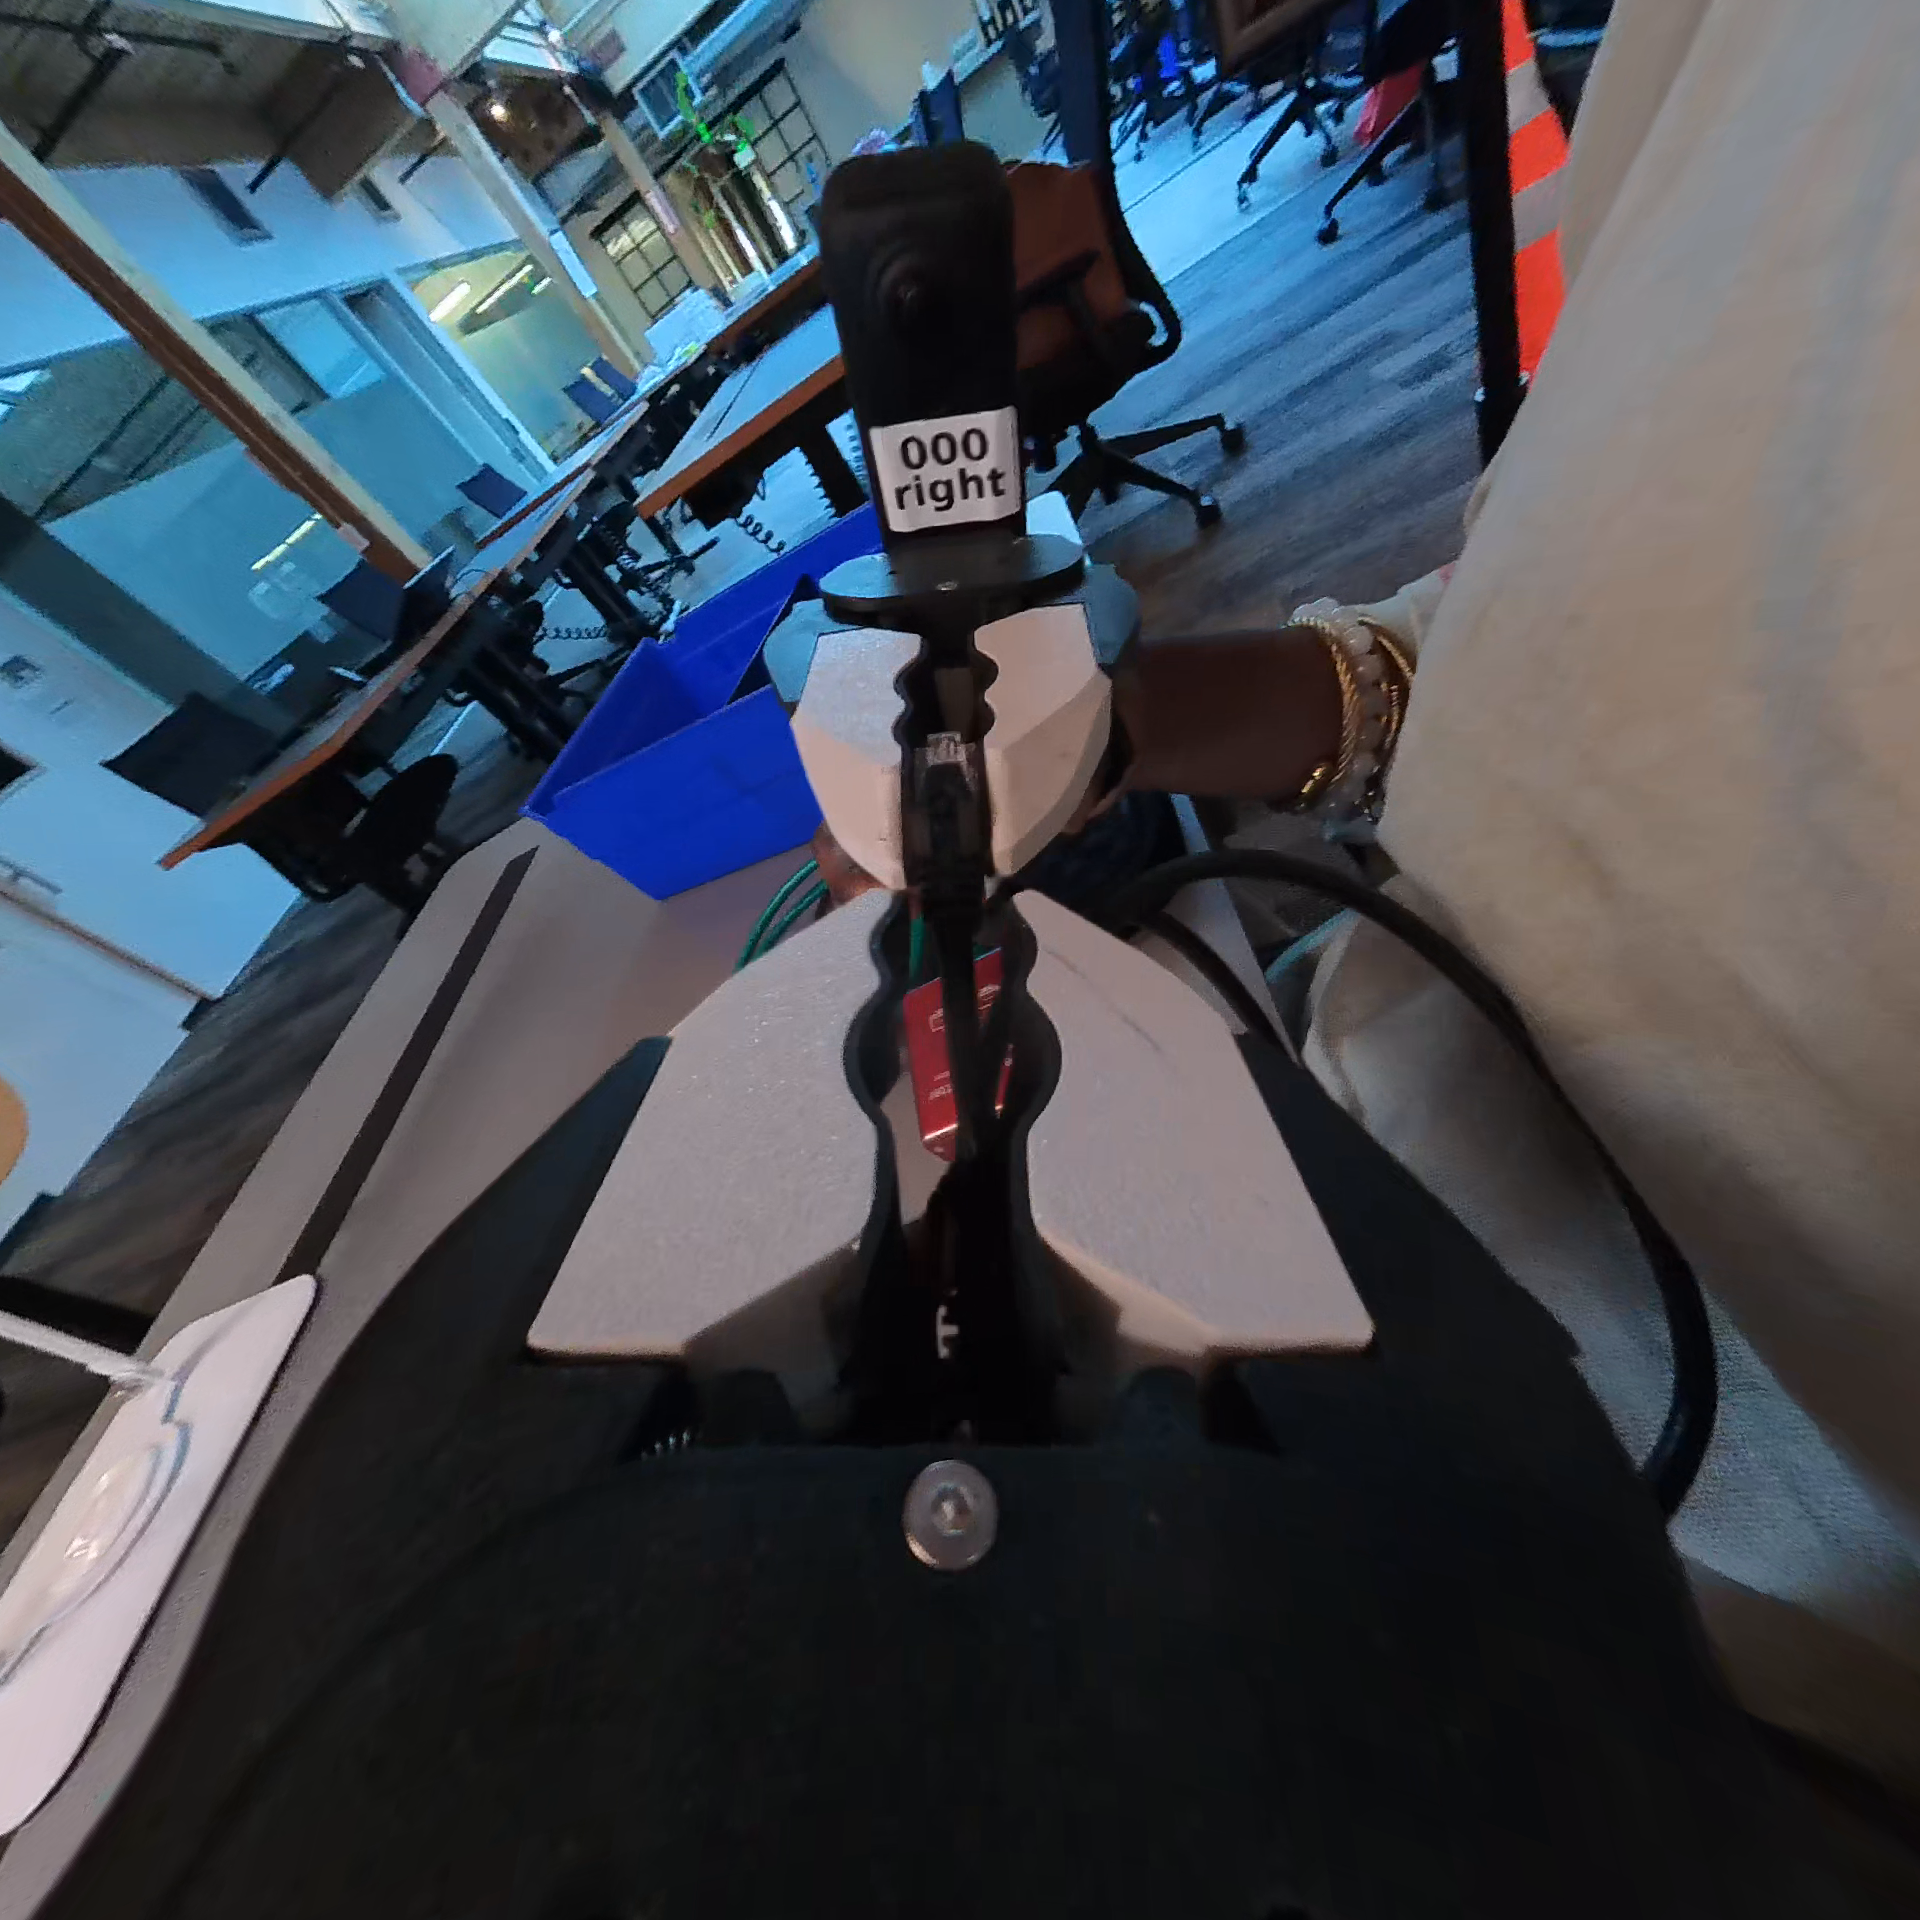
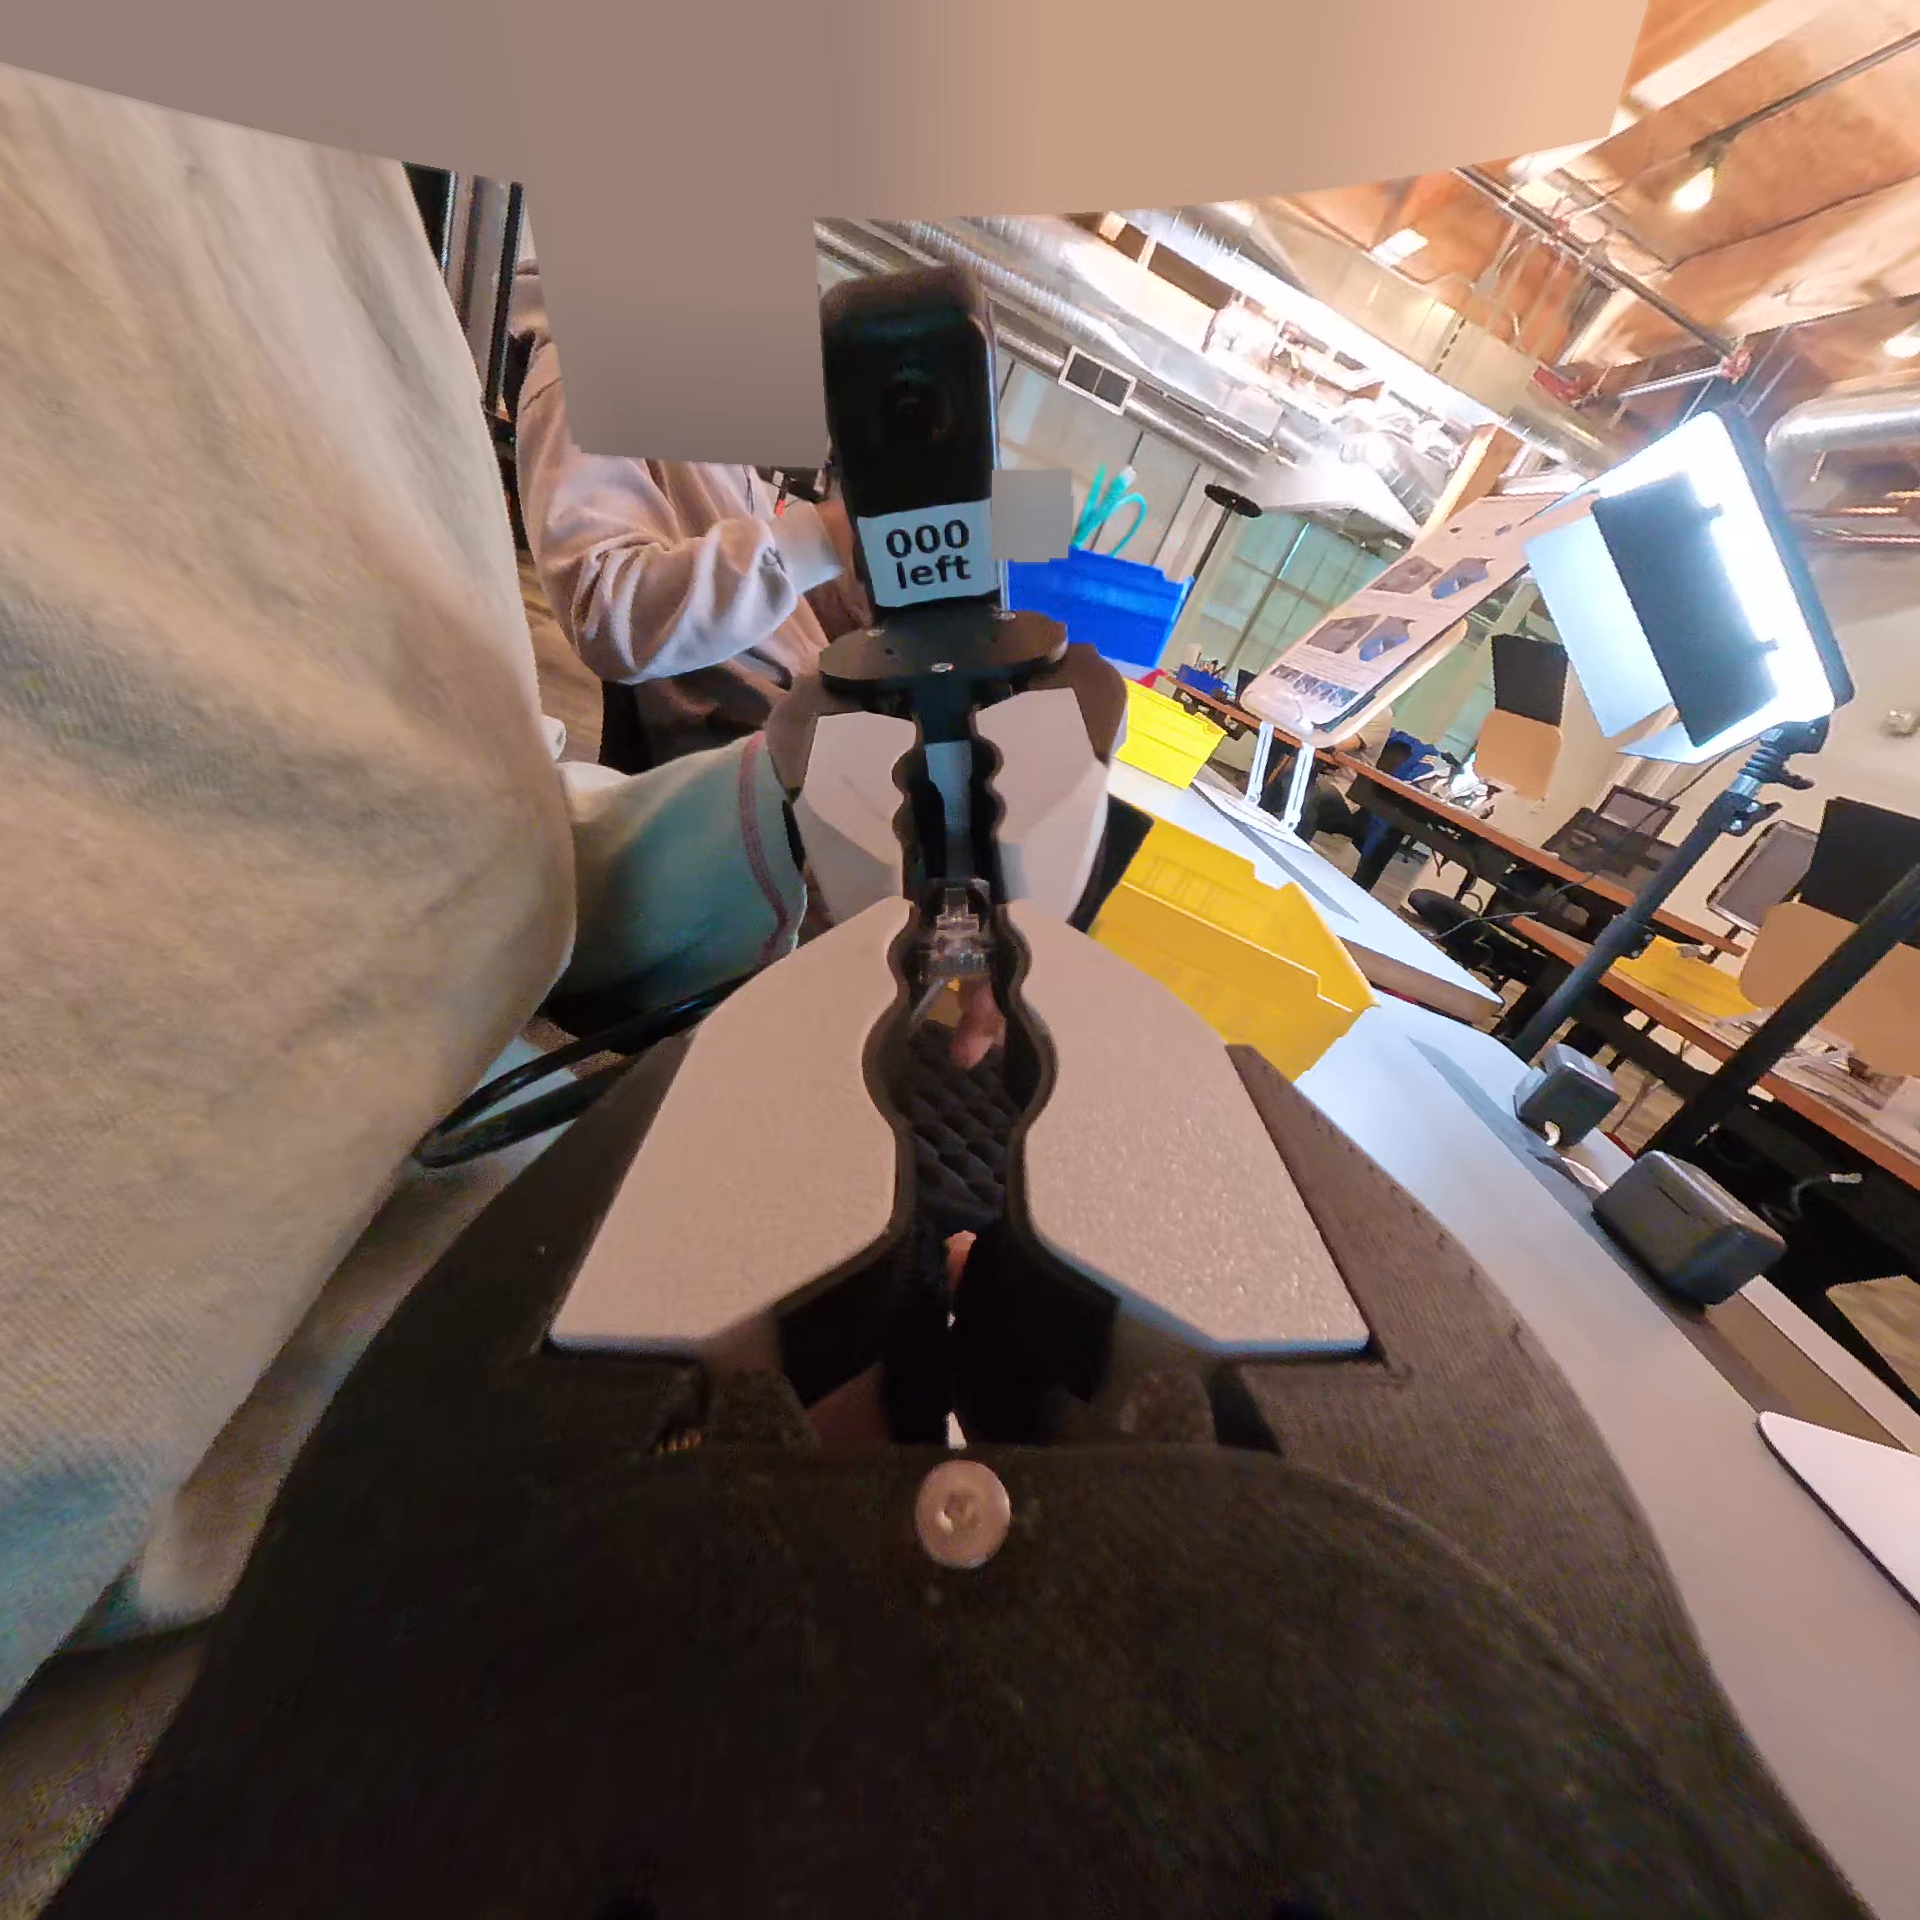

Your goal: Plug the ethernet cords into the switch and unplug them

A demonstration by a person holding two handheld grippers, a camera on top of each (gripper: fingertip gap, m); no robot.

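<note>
The two grippers face each other tip to tip above the grey table. The right gripper has its fingers clamped on the clear ethernet plug, while the left gripper pinches the black cord, likely to steady it for a regrip; the switch is not in sight

Left gripper and right gripper both pinch black ethernet cord.

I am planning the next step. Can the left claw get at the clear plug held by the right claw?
Probably not: the left claw is shut on the black cord, and the right claw already grips the clear plug on both sides.
</note>
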